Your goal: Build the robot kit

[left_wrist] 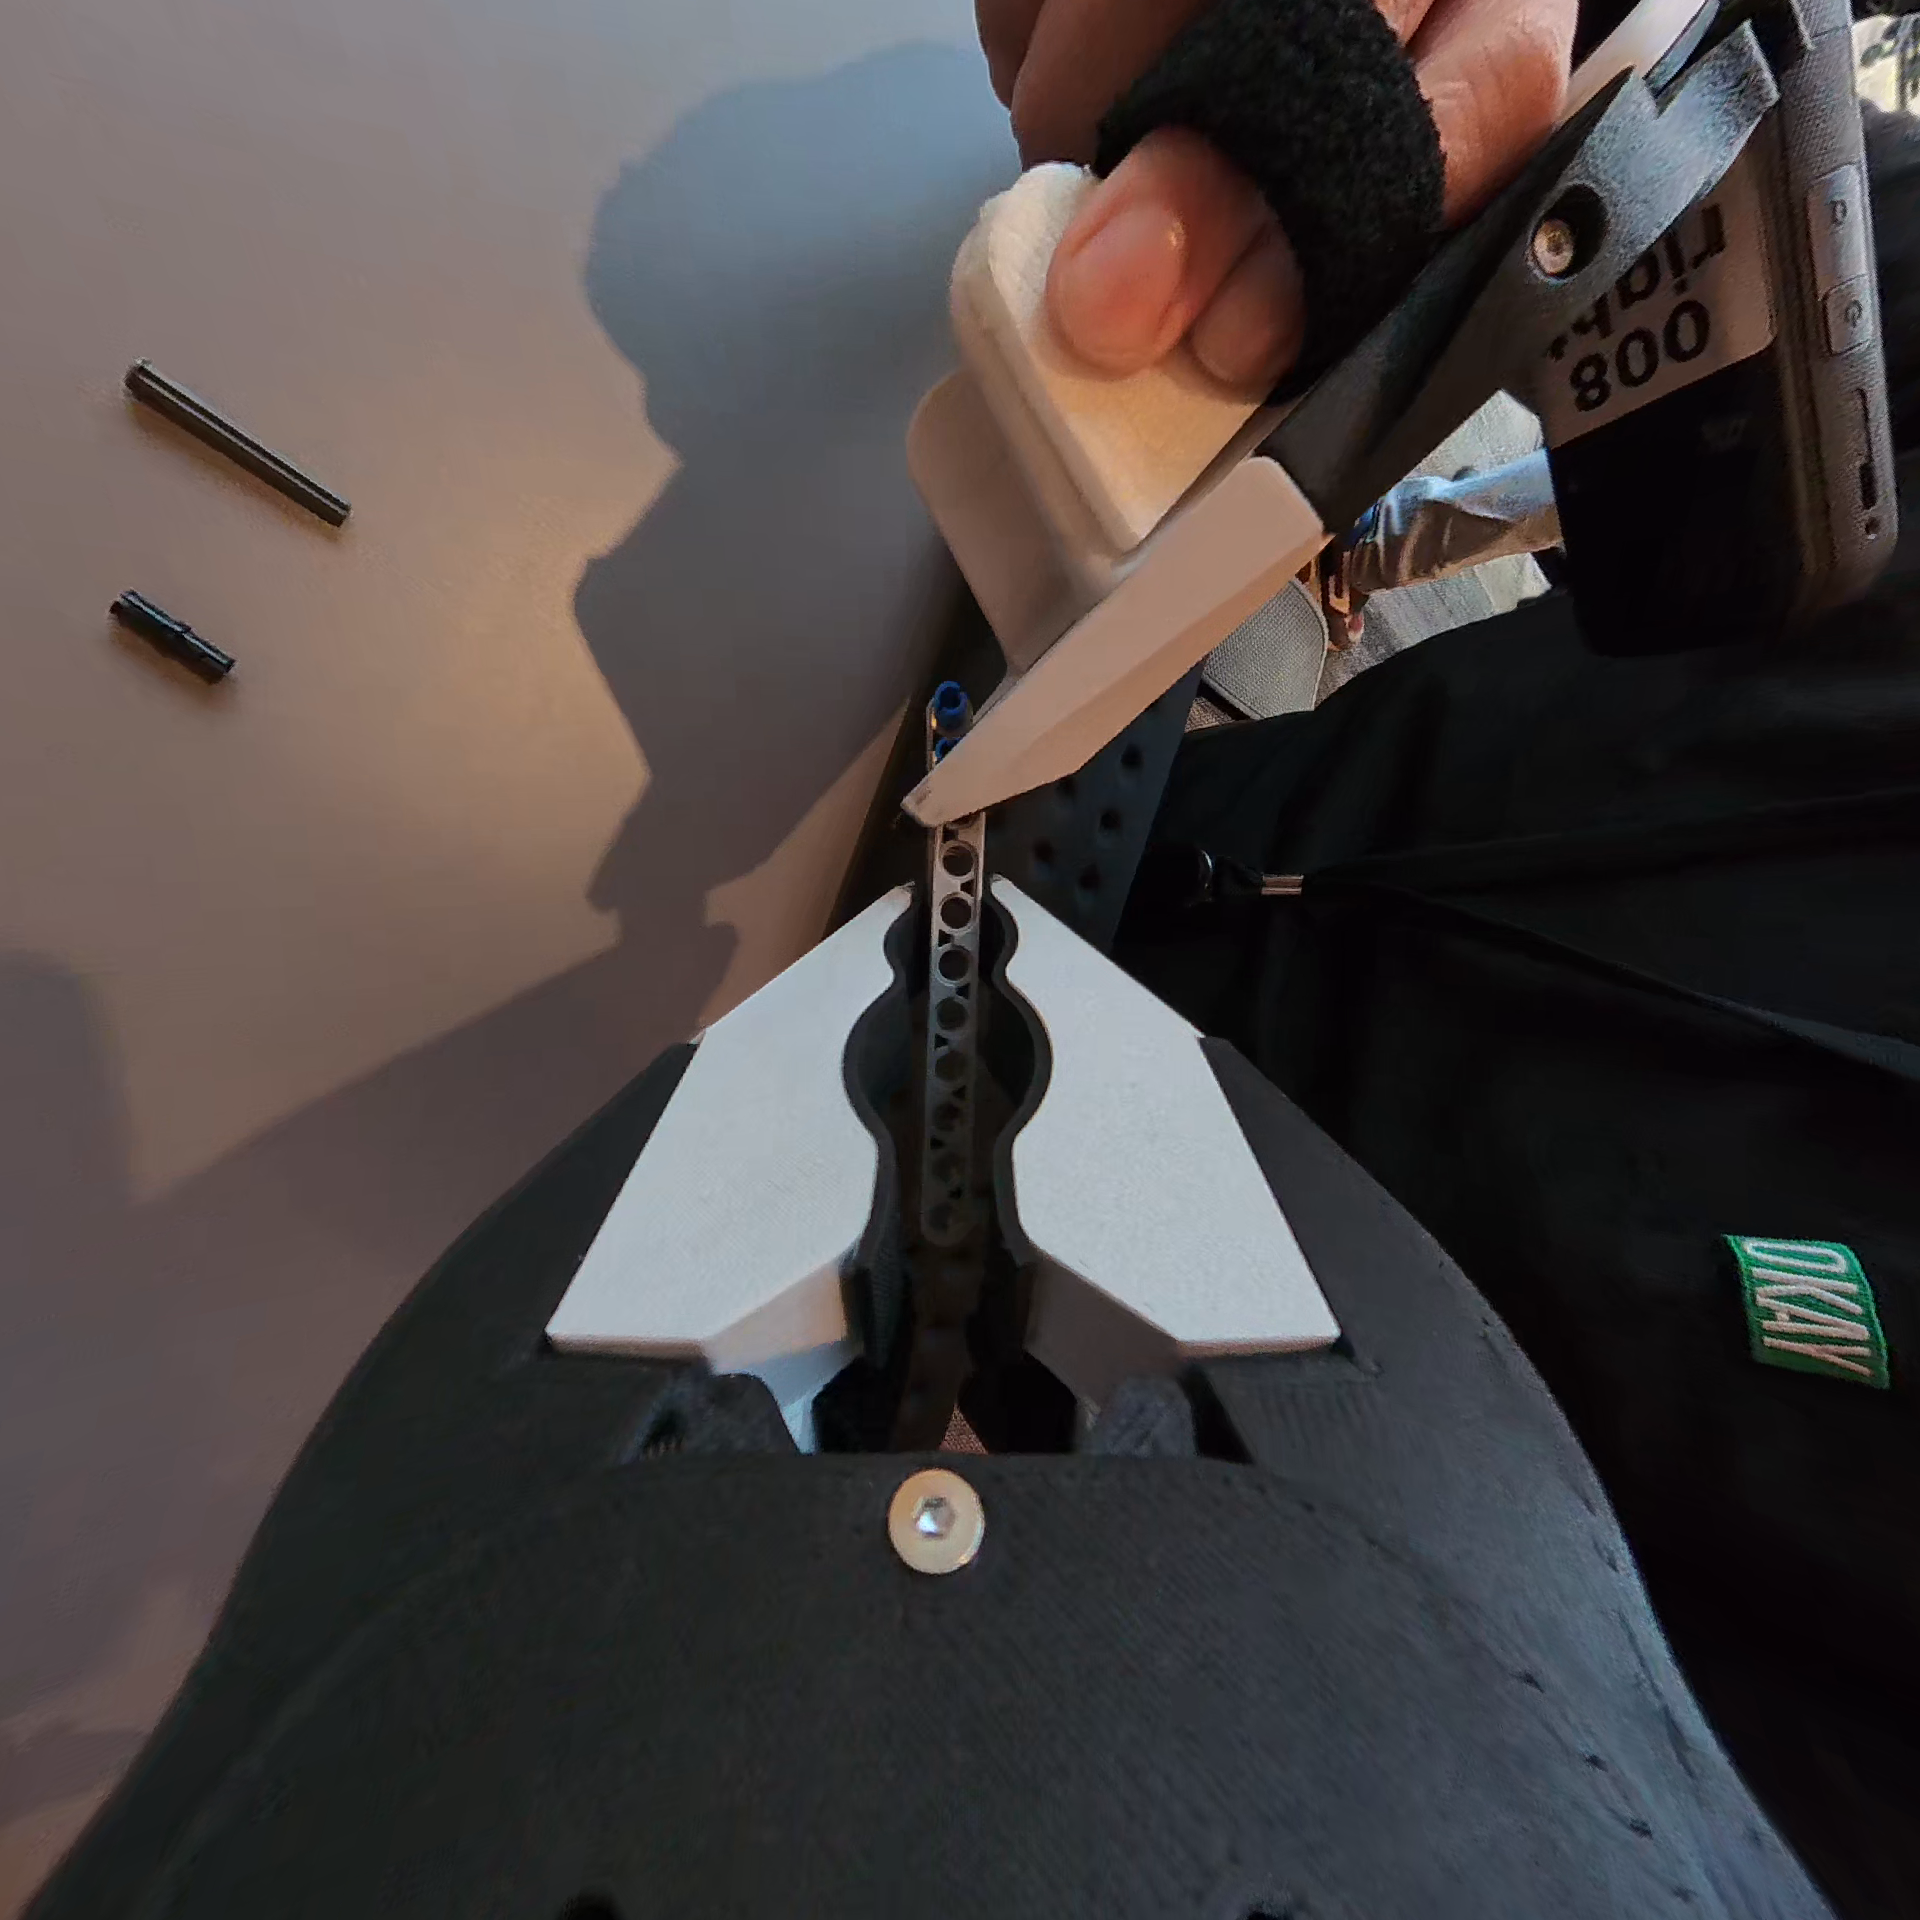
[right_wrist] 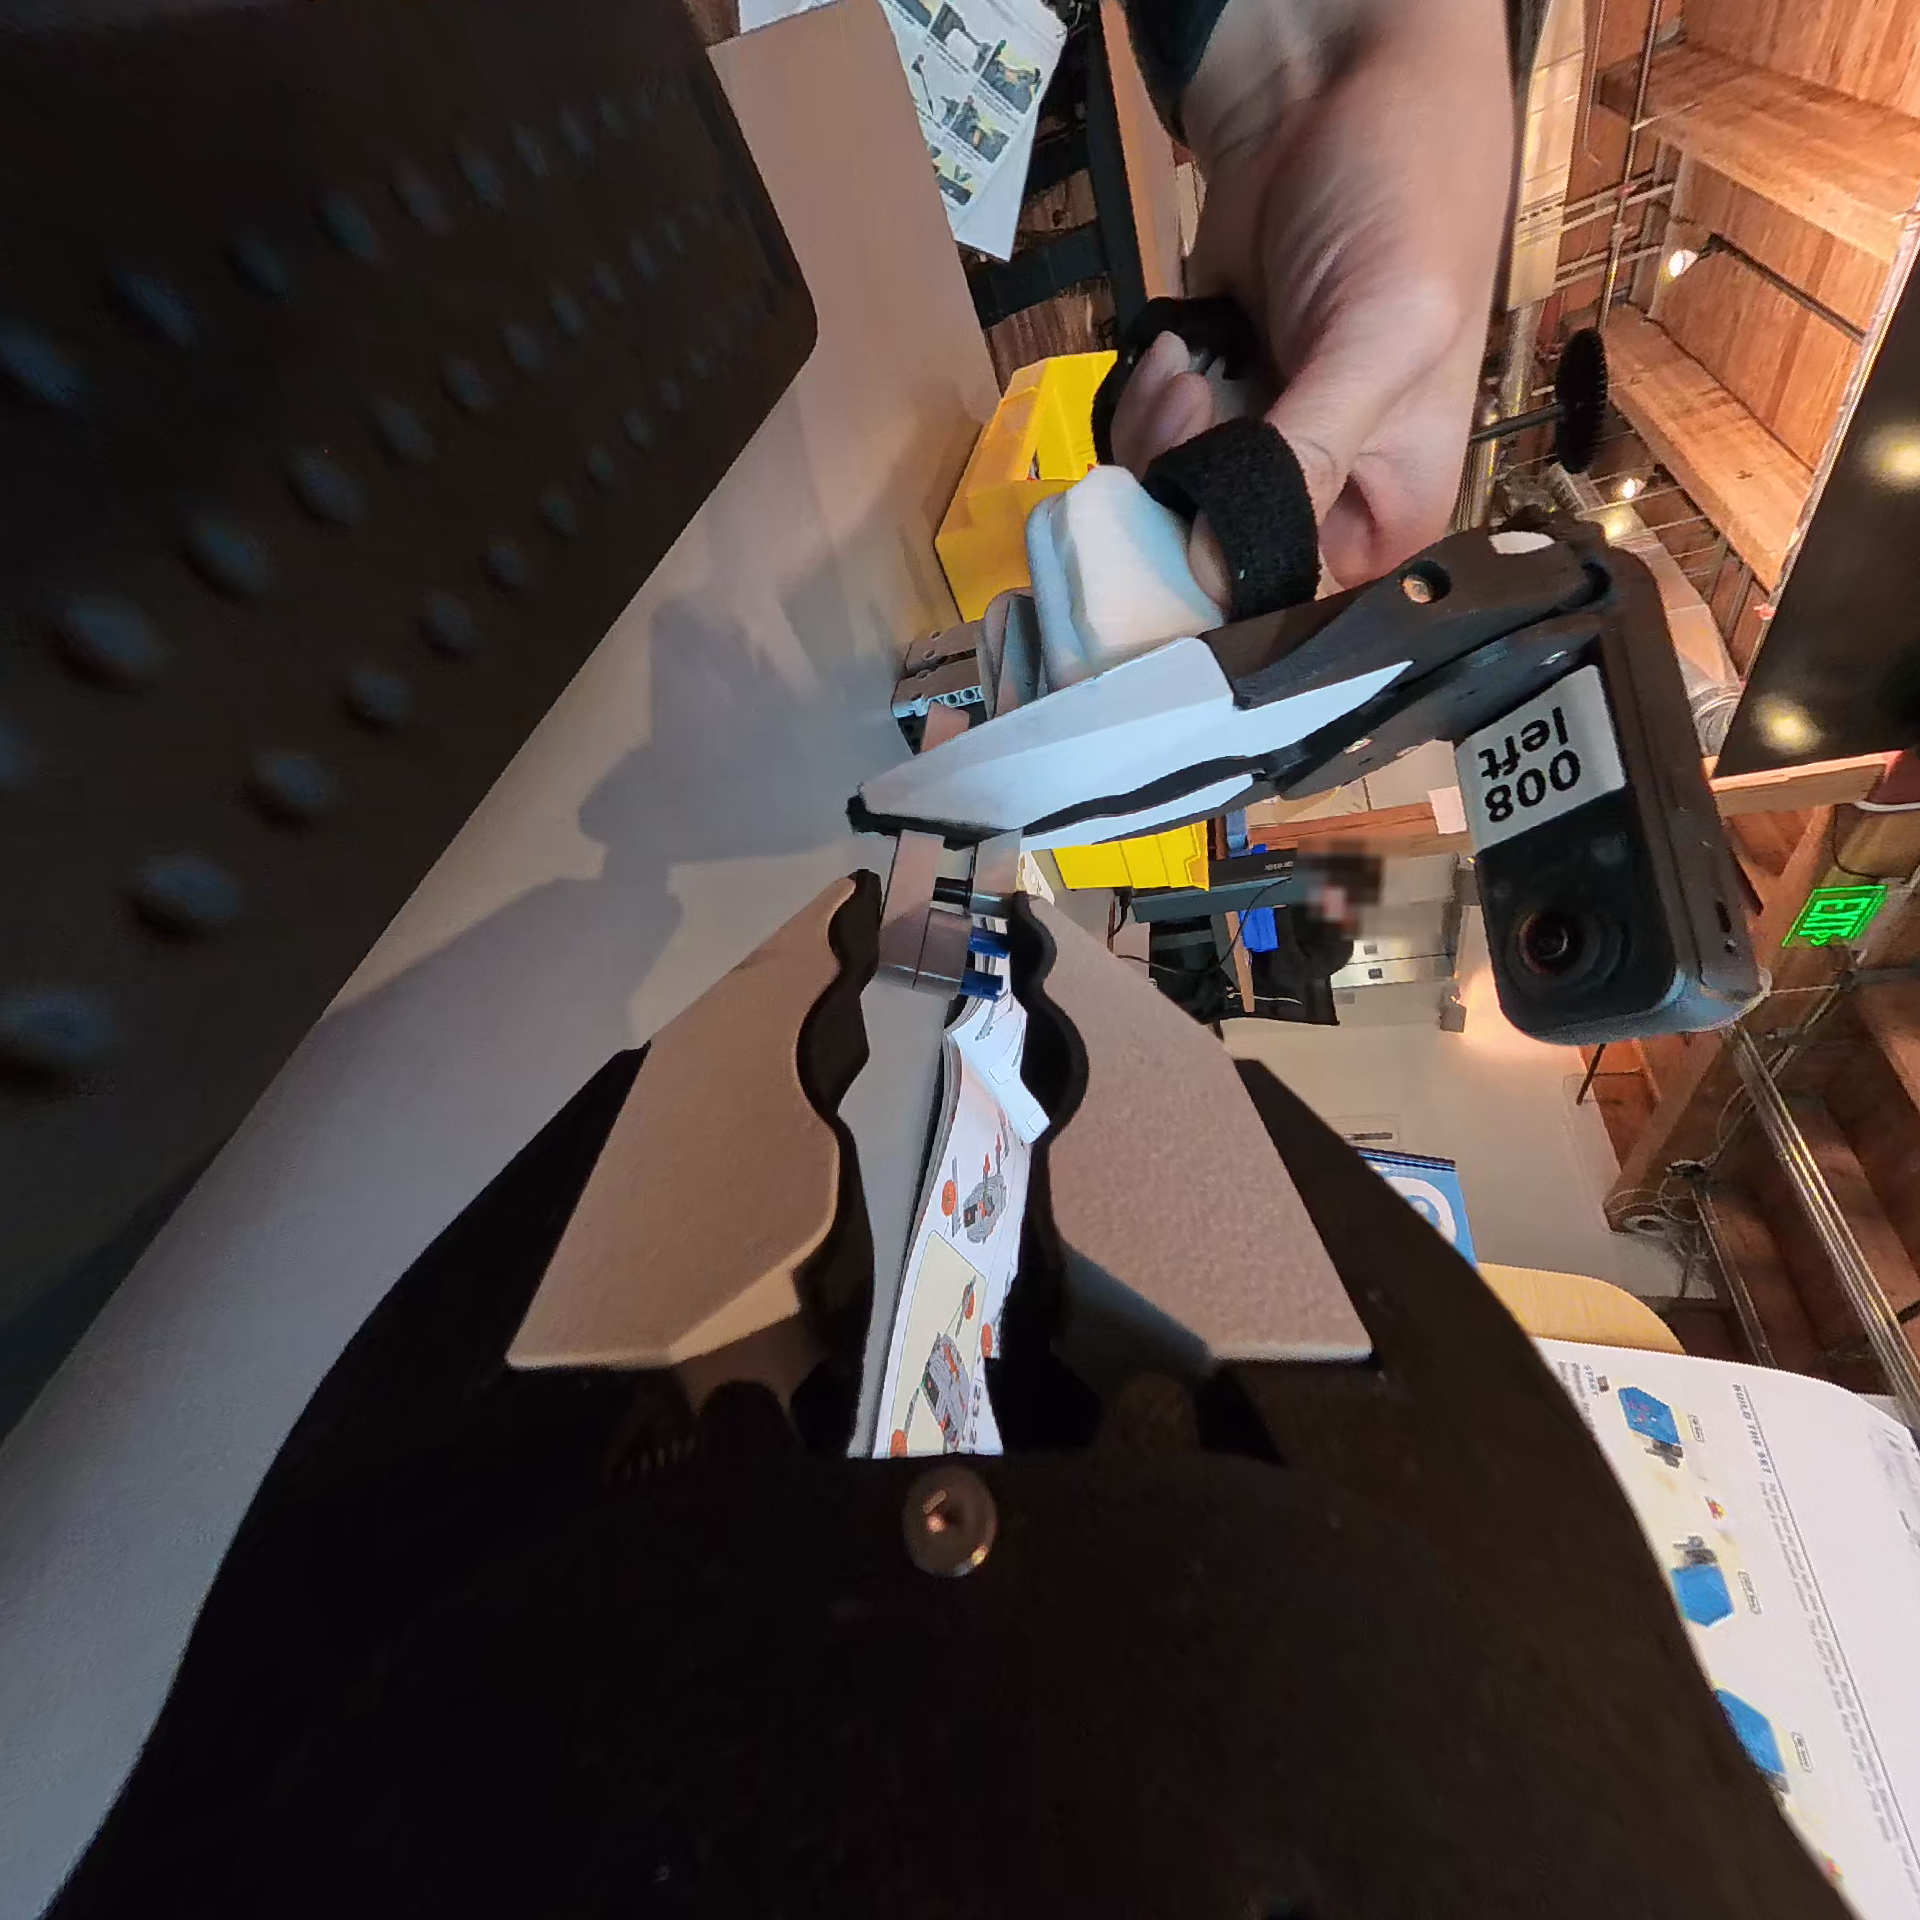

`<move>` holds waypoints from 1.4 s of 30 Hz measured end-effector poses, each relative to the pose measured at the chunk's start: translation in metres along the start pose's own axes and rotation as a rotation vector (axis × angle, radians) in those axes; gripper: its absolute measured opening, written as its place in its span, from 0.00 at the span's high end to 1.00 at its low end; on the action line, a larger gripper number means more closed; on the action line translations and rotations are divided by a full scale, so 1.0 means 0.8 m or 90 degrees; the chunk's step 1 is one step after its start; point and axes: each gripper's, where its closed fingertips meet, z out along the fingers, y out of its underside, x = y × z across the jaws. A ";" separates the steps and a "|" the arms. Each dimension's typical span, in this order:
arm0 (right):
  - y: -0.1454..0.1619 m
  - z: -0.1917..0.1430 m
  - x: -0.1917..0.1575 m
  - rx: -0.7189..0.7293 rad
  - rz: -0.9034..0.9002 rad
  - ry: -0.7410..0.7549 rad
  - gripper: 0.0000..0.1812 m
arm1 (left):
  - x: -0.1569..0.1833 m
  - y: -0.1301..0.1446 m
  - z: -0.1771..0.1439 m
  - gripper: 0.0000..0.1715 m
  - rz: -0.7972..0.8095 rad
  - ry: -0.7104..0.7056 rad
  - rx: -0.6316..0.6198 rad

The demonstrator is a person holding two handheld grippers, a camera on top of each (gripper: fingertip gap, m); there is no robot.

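The left claw [left_wrist: 954,894] is closed narrowly on a grey strip [left_wrist: 956,987] with a row of holes. The strip stands edge-on between the two fingers and runs out past their tips. Just beyond those tips, the right claw [left_wrist: 940,805] meets the same strip, its point resting against the metal-coloured edge. Two blue pegs [left_wrist: 948,707] sit in the strip's far end. A hand [left_wrist: 1195,208] with a black finger strap works that claw.

In the right wrist view, the right claw [right_wrist: 945,902] is nearly closed. The grey piece and its blue pegs lie between its fingertips and look pinched there, though contact on the peg side is hard to confirm. A second grey strip seems to be joined to the first by a short black pin.

Well apart on the counter [left_wrist: 312,831], to the left, a long black rod [left_wrist: 237,442] and a short black peg [left_wrist: 171,636] lie loose, joined to nothing.

Farther off are a picture booklet [right_wrist: 966,1195], a black board with dimples [right_wrist: 312,416] and a yellow bin [right_wrist: 1029,468].
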 end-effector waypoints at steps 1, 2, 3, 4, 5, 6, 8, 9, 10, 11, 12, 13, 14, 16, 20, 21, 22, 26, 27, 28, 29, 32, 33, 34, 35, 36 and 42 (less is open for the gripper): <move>0.000 -0.001 0.001 0.003 0.002 0.001 0.88 | 0.000 -0.001 -0.001 0.97 0.003 0.000 0.003; 0.001 -0.001 0.002 0.001 0.006 0.002 0.87 | 0.001 -0.002 -0.001 0.97 0.004 -0.002 0.007; 0.001 -0.002 0.003 -0.001 0.007 0.006 0.87 | 0.001 -0.003 -0.002 0.97 0.004 -0.002 0.011; 0.001 -0.003 0.005 -0.001 0.005 0.013 0.88 | 0.002 -0.005 -0.003 0.97 0.004 0.000 0.015; 0.000 -0.004 0.006 -0.003 0.001 0.019 0.88 | 0.003 -0.006 -0.004 0.97 0.005 0.001 0.019; 0.000 -0.004 0.007 -0.004 -0.002 0.021 0.88 | 0.003 -0.006 -0.005 0.97 0.006 0.001 0.022; 0.001 -0.004 0.006 -0.007 -0.002 0.017 0.88 | 0.003 -0.006 -0.004 0.97 0.009 -0.001 0.024; 0.002 -0.004 0.006 -0.010 -0.003 0.016 0.88 | 0.002 -0.006 -0.004 0.97 0.009 -0.002 0.027; 0.002 -0.004 0.006 -0.012 -0.003 0.014 0.88 | 0.002 -0.007 -0.004 0.97 0.009 -0.003 0.029; 0.002 -0.004 0.005 -0.012 0.001 0.010 0.88 | 0.002 -0.007 -0.003 0.97 0.012 -0.002 0.028; 0.003 -0.004 0.005 -0.014 0.005 0.008 0.88 | 0.002 -0.007 -0.003 0.97 0.016 -0.004 0.029; 0.003 -0.005 0.006 -0.016 0.005 0.008 0.88 | 0.002 -0.008 -0.004 0.97 0.018 -0.006 0.029; 0.003 -0.005 0.007 -0.016 0.001 0.010 0.88 | 0.003 -0.009 -0.004 0.97 0.019 -0.007 0.028; 0.005 -0.006 0.010 -0.023 -0.006 0.018 0.88 | 0.003 -0.011 -0.006 0.97 0.015 -0.008 0.029; 0.007 -0.007 0.012 -0.035 -0.014 0.021 0.88 | 0.002 -0.013 -0.008 0.97 0.002 -0.002 0.022; 0.008 -0.007 0.012 -0.040 -0.017 0.023 0.88 | 0.002 -0.014 -0.008 0.97 0.000 -0.002 0.023; 0.008 -0.008 0.012 -0.041 -0.019 0.024 0.88 | 0.002 -0.015 -0.008 0.97 -0.002 -0.002 0.024; 0.007 -0.009 0.012 -0.044 -0.029 0.027 0.88 | 0.005 -0.015 -0.008 0.97 -0.007 0.013 0.034; 0.006 -0.009 0.012 -0.045 -0.032 0.026 0.88 | 0.005 -0.014 -0.007 0.97 -0.009 0.018 0.035; 0.005 -0.008 0.010 -0.043 -0.038 0.023 0.88 | 0.005 -0.012 -0.007 0.97 -0.011 0.023 0.033; 0.004 -0.007 0.009 -0.043 -0.041 0.017 0.88 | 0.005 -0.010 -0.005 0.97 -0.013 0.024 0.030; 0.003 -0.005 0.004 -0.035 -0.034 0.002 0.88 | 0.003 -0.006 -0.002 0.97 -0.015 0.018 0.017; 0.003 -0.004 0.005 -0.035 -0.037 0.003 0.88 | 0.002 -0.006 -0.002 0.97 -0.012 0.011 0.014; 0.003 -0.003 0.004 -0.037 -0.028 -0.004 0.88 | 0.002 -0.005 -0.002 0.97 -0.011 0.008 0.011; 0.003 -0.003 0.005 -0.040 -0.017 -0.009 0.88 | 0.002 -0.005 -0.002 0.97 -0.012 0.006 0.009; 0.003 -0.002 0.005 -0.043 -0.014 -0.010 0.88 | 0.002 -0.004 -0.003 0.97 -0.013 0.005 0.009; 0.006 0.006 0.000 -0.061 -0.031 -0.015 0.88 | -0.004 0.001 -0.002 0.97 -0.036 0.009 0.008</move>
